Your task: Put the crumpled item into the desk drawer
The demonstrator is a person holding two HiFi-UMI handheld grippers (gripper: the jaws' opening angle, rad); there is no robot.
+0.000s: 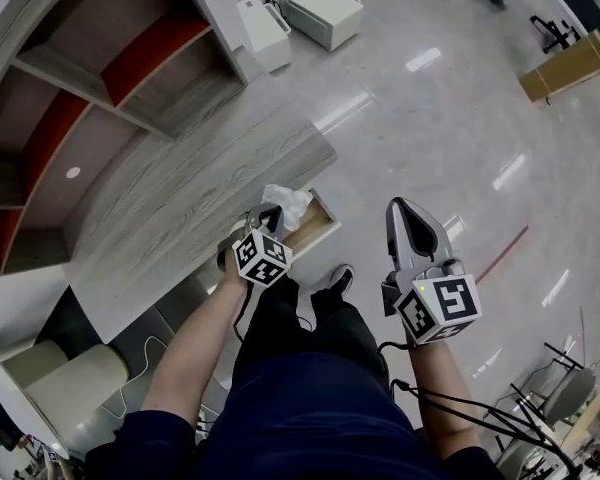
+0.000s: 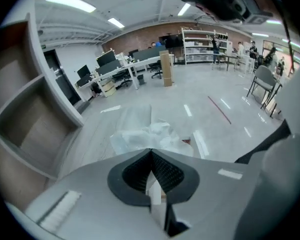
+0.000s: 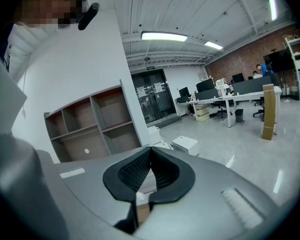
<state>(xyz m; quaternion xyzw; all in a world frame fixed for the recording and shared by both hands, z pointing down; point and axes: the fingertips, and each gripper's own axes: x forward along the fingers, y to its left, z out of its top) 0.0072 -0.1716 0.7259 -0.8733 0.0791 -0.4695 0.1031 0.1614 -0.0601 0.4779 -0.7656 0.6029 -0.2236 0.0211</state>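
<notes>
The crumpled white item (image 1: 286, 204) is bunched at the tip of my left gripper (image 1: 270, 212), above the desk's edge and the back of the open drawer (image 1: 320, 230). In the left gripper view the jaws meet at the tips (image 2: 151, 150), and the crumpled white item (image 2: 146, 136) spreads out right beyond them, so it looks pinched by an edge. My right gripper (image 1: 398, 206) hangs over the floor to the right of the drawer. Its jaws (image 3: 150, 148) are shut with nothing between them.
The grey wood desk top (image 1: 195, 198) runs diagonally left of the drawer, with a shelving unit (image 1: 100, 73) behind it. White cabinets (image 1: 320, 10) stand on the floor beyond. The person's shoe (image 1: 338, 280) is just under the drawer. Chairs (image 1: 565, 393) stand at the lower right.
</notes>
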